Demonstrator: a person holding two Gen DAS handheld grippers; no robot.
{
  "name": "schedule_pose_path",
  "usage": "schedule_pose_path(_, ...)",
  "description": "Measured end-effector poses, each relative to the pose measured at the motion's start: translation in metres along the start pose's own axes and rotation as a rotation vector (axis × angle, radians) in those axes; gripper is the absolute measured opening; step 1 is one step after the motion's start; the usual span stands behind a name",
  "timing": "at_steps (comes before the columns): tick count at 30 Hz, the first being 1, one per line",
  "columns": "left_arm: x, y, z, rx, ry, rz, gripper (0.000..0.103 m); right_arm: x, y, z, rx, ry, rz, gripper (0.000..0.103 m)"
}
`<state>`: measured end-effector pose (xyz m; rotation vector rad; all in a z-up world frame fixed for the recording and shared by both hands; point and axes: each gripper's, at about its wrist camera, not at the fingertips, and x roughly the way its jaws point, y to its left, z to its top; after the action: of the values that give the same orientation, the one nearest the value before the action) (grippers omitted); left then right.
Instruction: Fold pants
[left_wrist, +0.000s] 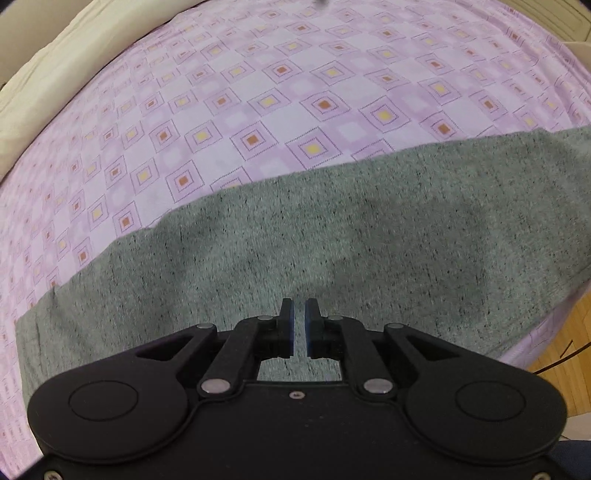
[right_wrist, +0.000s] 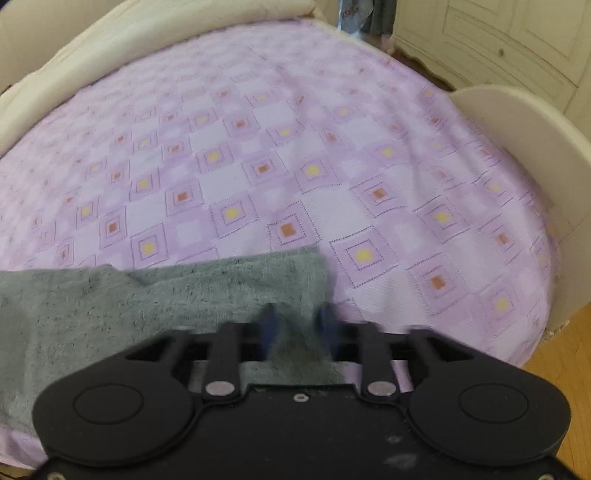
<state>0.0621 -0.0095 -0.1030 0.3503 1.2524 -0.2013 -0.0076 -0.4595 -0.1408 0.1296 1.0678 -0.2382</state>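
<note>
Left wrist view: the grey pants lie flat in a long band along the near edge of the bed. The left gripper hangs above the cloth, jaws a narrow slit apart, nothing between them.

Right wrist view: the pants' end lies near the bed's near edge. The right gripper, blurred, stands apart over that end, seemingly gripping nothing.

Judgement: 1 fold looks laid; next, both grippers need fresh holds on an end for another fold.

We find no text, label, brand or number that can be read in either view (a blue item at the far edge of the bed carries marks too blurred and small to make out).
</note>
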Motion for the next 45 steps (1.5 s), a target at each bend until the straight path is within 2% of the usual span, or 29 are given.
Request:
schedule_pose_path(1, 0.000, -0.001, -0.001, -0.008, 0.001, -0.001, 0.014, -0.014, -0.004, -0.006, 0.025, -0.042, -0.013, 0.036)
schedule_pose_path(3, 0.001, -0.002, -0.004, -0.026, 0.013, -0.012, 0.014, -0.030, -0.013, -0.016, 0.075, -0.070, 0.046, 0.033)
schedule_pose_path(5, 0.008, -0.005, -0.007, -0.034, 0.030, -0.012, 0.014, -0.034, -0.014, -0.029, 0.067, -0.018, 0.118, 0.026)
schedule_pose_path(8, 0.014, -0.009, -0.010, -0.037, 0.052, 0.013, 0.014, -0.022, 0.000, -0.057, -0.049, 0.118, 0.081, 0.024)
schedule_pose_path(9, 0.013, -0.010, -0.010, -0.039, 0.055, 0.018, 0.014, -0.022, 0.001, -0.064, -0.060, 0.144, 0.077, 0.022)
schedule_pose_path(10, 0.012, -0.010, -0.011, -0.043, 0.053, 0.019, 0.014, -0.026, 0.002, -0.068, -0.059, 0.132, 0.065, 0.021)
schedule_pose_path(13, 0.008, -0.008, -0.013, -0.059, 0.046, 0.020, 0.014, -0.058, 0.011, -0.060, -0.083, -0.039, 0.035, 0.022)
schedule_pose_path(15, 0.006, -0.008, -0.013, -0.076, 0.041, 0.027, 0.014, -0.061, 0.020, -0.044, -0.121, -0.091, 0.083, 0.023)
schedule_pose_path(18, -0.003, -0.008, -0.014, -0.107, 0.026, 0.041, 0.014, -0.045, 0.048, -0.020, -0.223, -0.101, 0.149, 0.023)
schedule_pose_path(22, -0.016, -0.005, -0.019, -0.136, -0.001, 0.058, 0.015, -0.005, 0.087, -0.002, -0.349, -0.060, 0.218, 0.023)
schedule_pose_path(26, -0.026, 0.003, -0.029, -0.154, -0.010, 0.081, 0.015, 0.024, 0.126, -0.010, -0.450, -0.020, 0.186, 0.022)
schedule_pose_path(30, -0.030, 0.023, -0.042, -0.184, -0.007, 0.095, 0.017, 0.016, 0.132, 0.001, -0.377, -0.083, 0.167, 0.022)
schedule_pose_path(32, -0.030, 0.039, -0.045, -0.206, -0.010, 0.106, 0.017, 0.000, 0.135, 0.007, -0.332, -0.114, 0.204, 0.023)
schedule_pose_path(35, -0.028, 0.073, -0.042, -0.246, -0.022, 0.109, 0.018, -0.018, 0.155, 0.011, -0.343, -0.129, 0.273, 0.027)
schedule_pose_path(38, -0.017, 0.110, -0.035, -0.265, -0.042, 0.129, 0.018, -0.030, 0.189, 0.008, -0.375, -0.128, 0.326, 0.031)
schedule_pose_path(40, -0.004, 0.133, -0.031, -0.265, -0.042, 0.132, 0.029, -0.031, 0.218, 0.010, -0.389, -0.115, 0.360, 0.033)
schedule_pose_path(42, 0.011, 0.152, -0.033, -0.271, -0.024, 0.118, 0.028, -0.033, 0.252, 0.010, -0.404, -0.105, 0.398, 0.034)
schedule_pose_path(43, 0.020, 0.159, -0.039, -0.273, -0.006, 0.099, 0.028, -0.034, 0.269, 0.009, -0.412, -0.103, 0.420, 0.035)
schedule_pose_path(45, 0.041, 0.168, -0.057, -0.279, 0.086, 0.039, 0.027, -0.034, 0.305, 0.012, -0.436, -0.096, 0.450, 0.036)
